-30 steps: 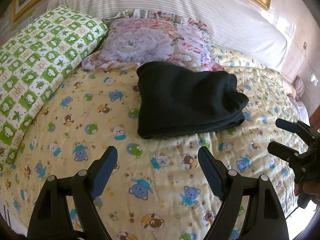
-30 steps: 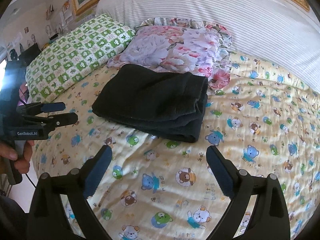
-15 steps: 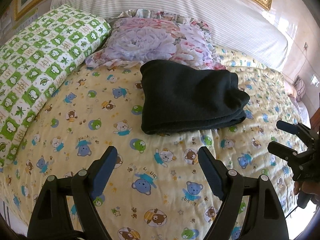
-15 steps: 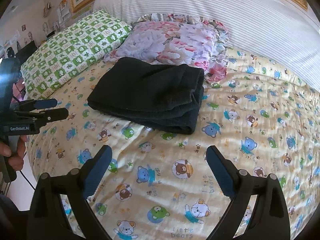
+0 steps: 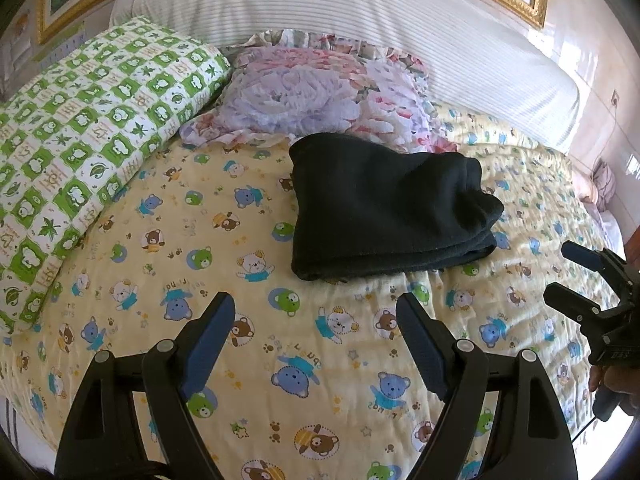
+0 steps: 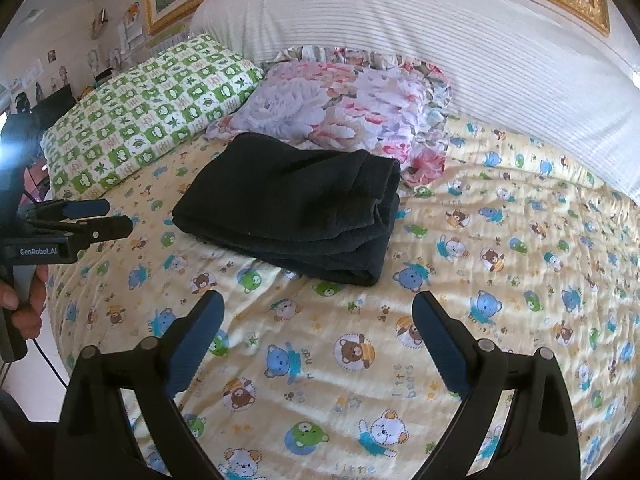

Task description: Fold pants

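Observation:
The black pants (image 5: 384, 208) lie folded in a thick stack on the yellow bear-print bedspread (image 5: 280, 360), just in front of the floral pillow. They also show in the right wrist view (image 6: 296, 208). My left gripper (image 5: 316, 316) is open and empty, held back from the near edge of the stack. My right gripper (image 6: 318, 312) is open and empty, also short of the stack. The right gripper shows at the right edge of the left wrist view (image 5: 568, 272), and the left gripper at the left edge of the right wrist view (image 6: 116, 218).
A green checked pillow (image 5: 80, 152) lies at the left and a floral pillow (image 5: 304, 92) behind the pants. A white striped headboard cushion (image 5: 360, 20) runs along the back. The bed's edge is near the left gripper in the right wrist view.
Both grippers have drawn back and risen slightly from the pants; the stack looks farther away. The pants have not moved.

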Demonstrator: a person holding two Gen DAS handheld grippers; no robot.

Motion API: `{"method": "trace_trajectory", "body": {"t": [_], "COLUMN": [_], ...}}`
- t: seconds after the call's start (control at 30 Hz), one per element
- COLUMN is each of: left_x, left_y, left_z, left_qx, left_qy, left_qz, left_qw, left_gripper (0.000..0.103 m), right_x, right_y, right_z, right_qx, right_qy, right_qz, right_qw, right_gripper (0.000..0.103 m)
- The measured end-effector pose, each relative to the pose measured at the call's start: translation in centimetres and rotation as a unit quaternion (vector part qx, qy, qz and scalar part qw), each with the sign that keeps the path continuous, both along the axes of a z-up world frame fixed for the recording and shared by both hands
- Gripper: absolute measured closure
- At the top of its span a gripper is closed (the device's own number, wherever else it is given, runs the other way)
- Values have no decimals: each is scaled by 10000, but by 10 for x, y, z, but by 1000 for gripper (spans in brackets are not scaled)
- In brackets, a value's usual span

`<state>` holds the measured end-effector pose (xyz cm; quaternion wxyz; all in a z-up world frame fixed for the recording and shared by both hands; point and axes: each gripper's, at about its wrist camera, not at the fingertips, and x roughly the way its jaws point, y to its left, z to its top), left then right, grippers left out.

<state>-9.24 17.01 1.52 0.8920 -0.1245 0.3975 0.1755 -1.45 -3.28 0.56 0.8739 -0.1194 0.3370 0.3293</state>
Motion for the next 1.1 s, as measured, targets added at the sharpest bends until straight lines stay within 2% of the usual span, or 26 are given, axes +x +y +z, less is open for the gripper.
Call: {"method": "trace_trajectory", "body": {"t": [0.17, 1.1], "left_x": [-2, 2], "left_y": [-4, -8], "left_z": [4, 0], "left_qx": [124, 75], "left_qy": [-143, -68], "left_qz": [-6, -150], "left_qw": [9998, 9998], "left_gripper": [20, 20], "right_x": [2, 1], "right_y": [-3, -3], "right_z": [0, -2], "right_qx": [114, 156], "right_qy": [14, 45], "right_qz": [-74, -110], "right_qw": [9999, 9998], "right_gripper": [8, 8]}}
